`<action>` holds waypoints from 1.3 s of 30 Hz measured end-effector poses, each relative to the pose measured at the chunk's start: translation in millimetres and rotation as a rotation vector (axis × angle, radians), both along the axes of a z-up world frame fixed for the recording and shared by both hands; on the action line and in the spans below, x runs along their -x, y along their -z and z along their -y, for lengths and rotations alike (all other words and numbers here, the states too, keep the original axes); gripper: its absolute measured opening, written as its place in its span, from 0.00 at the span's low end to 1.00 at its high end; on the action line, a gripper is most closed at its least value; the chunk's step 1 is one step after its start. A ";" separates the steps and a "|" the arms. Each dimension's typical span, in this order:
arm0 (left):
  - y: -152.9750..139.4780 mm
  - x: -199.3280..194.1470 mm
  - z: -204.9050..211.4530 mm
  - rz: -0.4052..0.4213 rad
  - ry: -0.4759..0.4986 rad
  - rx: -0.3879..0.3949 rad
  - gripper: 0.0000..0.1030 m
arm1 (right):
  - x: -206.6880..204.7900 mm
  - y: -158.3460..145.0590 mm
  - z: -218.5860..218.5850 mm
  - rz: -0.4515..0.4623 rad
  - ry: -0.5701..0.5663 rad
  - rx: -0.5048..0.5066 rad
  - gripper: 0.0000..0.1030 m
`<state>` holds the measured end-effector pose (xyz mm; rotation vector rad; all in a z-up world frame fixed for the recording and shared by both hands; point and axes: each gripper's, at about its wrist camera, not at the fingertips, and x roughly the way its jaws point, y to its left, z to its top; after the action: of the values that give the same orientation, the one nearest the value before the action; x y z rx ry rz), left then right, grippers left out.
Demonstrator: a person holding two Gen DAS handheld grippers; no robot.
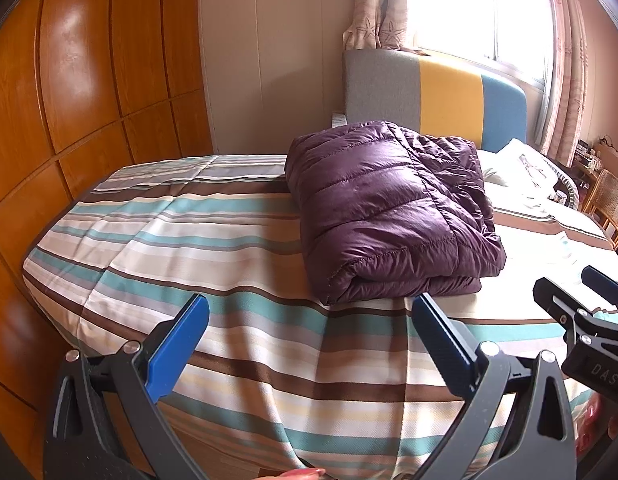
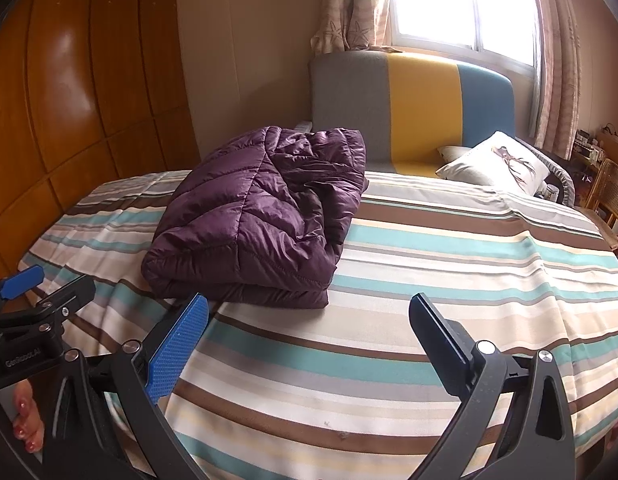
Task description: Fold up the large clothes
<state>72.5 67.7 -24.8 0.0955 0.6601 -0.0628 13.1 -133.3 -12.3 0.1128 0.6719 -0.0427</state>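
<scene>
Striped bedding covers the bed (image 1: 237,240), with the folded purple quilted jacket (image 1: 389,212) lying on it near the headboard (image 2: 413,108). Only the right wrist view shows the pillow (image 2: 497,160) whole; the left view cuts it off behind the jacket. Left hand-held gripper (image 1: 309,320) and right hand-held gripper (image 2: 309,320) both stand with jaws apart, holding nothing, short of the jacket. Hands are mostly hidden.
</scene>
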 end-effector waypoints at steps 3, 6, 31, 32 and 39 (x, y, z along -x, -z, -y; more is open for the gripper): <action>0.0 0.2 0.0 0.002 -0.001 -0.002 0.98 | 0.2 0.1 -0.3 0.003 -0.001 0.000 0.97; 0.2 0.9 0.4 0.002 -0.004 -0.001 0.98 | 0.1 0.2 -0.3 0.002 -0.002 0.000 0.97; 1.8 0.3 1.7 -0.015 0.023 0.011 0.98 | -1.1 2.1 -2.5 -0.006 -0.004 -0.001 0.97; 2.6 0.0 1.4 -0.016 0.025 0.013 0.98 | -0.9 2.2 -2.3 -0.005 -0.005 -0.002 0.97; 3.9 -0.4 1.2 -0.027 0.031 0.031 0.98 | -0.3 2.5 -0.9 -0.007 -0.002 -0.003 0.97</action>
<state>72.8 66.5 -28.6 0.0746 0.6842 -0.1043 13.3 -132.4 -14.8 0.1150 0.6790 -0.0399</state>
